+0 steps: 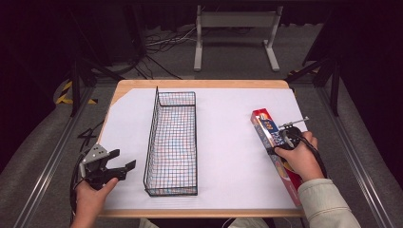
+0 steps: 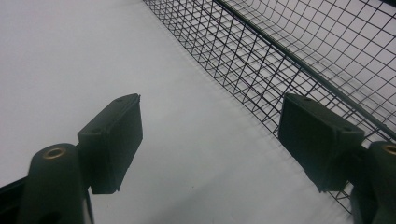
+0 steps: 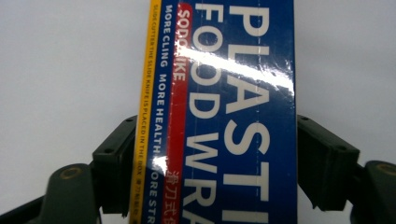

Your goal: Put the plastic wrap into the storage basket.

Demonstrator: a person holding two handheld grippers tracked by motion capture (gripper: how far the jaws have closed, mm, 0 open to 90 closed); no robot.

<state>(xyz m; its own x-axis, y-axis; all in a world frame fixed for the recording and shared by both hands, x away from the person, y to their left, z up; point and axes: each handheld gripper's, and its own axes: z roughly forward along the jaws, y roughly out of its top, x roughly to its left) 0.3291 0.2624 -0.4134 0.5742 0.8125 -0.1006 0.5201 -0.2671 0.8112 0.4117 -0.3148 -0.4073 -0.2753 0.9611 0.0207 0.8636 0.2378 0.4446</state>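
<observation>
A long blue, red and yellow plastic food wrap box (image 1: 264,127) lies on the white sheet at the right of the table. My right gripper (image 1: 279,144) is down over its middle, under the person's hand. In the right gripper view the box (image 3: 233,102) runs between the two jaws, whose pads (image 3: 116,163) stand open close against its long sides; I see no clear gap. My left gripper (image 1: 123,159) rests open near the table's front left corner, nothing between its jaws (image 2: 210,140), pointing toward the black wire basket (image 1: 157,137).
The wire basket (image 2: 280,60) stands lengthwise in the middle of the table and holds nothing. White paper (image 1: 228,142) covers the wooden tabletop. A white metal stand (image 1: 235,21) and cables are on the floor beyond the far edge.
</observation>
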